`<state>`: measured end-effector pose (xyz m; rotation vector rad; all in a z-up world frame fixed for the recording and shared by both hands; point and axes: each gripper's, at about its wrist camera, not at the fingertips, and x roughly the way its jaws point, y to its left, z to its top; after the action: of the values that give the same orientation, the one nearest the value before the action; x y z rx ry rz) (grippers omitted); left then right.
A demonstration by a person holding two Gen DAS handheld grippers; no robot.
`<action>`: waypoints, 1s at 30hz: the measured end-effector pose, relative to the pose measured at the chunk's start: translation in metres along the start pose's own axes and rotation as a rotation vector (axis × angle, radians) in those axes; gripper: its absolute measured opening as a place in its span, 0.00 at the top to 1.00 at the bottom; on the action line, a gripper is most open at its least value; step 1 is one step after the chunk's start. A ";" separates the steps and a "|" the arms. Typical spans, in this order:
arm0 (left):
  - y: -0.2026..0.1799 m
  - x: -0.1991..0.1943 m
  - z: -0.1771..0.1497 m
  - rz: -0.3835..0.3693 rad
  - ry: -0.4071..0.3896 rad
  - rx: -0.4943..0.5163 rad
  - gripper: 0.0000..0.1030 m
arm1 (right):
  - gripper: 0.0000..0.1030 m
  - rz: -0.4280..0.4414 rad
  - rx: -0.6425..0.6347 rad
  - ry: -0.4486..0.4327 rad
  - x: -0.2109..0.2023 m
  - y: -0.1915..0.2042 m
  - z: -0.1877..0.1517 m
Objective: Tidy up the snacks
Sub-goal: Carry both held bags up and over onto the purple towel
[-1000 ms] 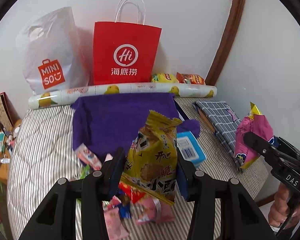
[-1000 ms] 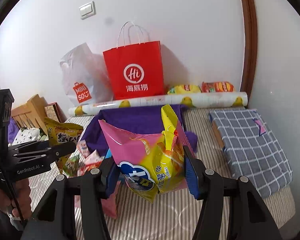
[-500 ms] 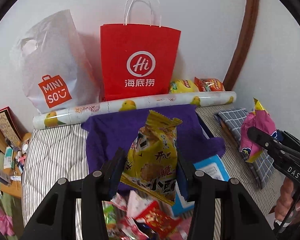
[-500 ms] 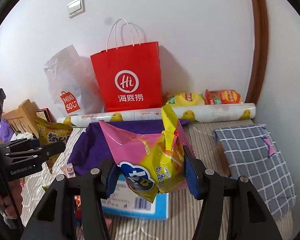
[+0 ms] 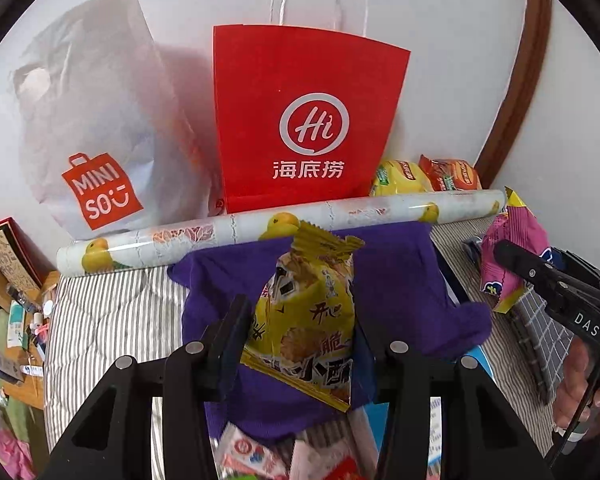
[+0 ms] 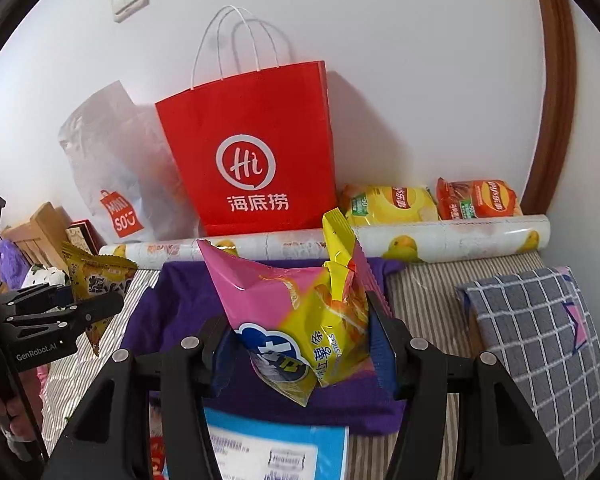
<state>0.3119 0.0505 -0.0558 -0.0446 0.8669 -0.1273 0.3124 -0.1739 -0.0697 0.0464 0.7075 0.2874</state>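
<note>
Above the striped bed I'm carrying two snacks at once. My left claw is clamped on a yellow snack packet, held upright over the purple cloth. My right claw is gripping a pink-and-yellow chip bag, also lifted clear of the bed.

I judge this the transport step: both packets picked, neither yet delivered. Ahead, against the wall, stands a red paper bag with its handles up, and beside it a white plastic bag. I cannot see inside either, so what they contain is unknown to me. Two more chip bags, one yellow and one orange, lie behind the long printed roll, next to the red bag.

My guess is the packets go into the red bag or beside those two chip bags. Either way the next move calls for reaching over the roll without snagging it, and, for the bag, lining up above its narrow mouth before letting go.
</note>
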 end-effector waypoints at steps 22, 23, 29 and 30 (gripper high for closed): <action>0.020 0.083 0.034 0.012 0.073 -0.018 0.56 | 0.45 0.014 -0.098 0.127 0.099 0.000 0.032; 0.022 0.088 0.033 0.007 0.084 -0.025 0.56 | 0.45 0.015 -0.102 0.136 0.102 0.000 0.030; 0.028 0.112 0.024 0.003 0.143 -0.033 0.56 | 0.45 0.016 -0.147 0.212 0.134 0.006 0.021; 0.029 0.115 0.023 0.001 0.150 -0.033 0.56 | 0.45 0.014 -0.146 0.221 0.139 0.006 0.019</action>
<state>0.4054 0.0637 -0.1304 -0.0664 1.0188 -0.1161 0.4235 -0.1287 -0.1425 -0.1208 0.9034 0.3601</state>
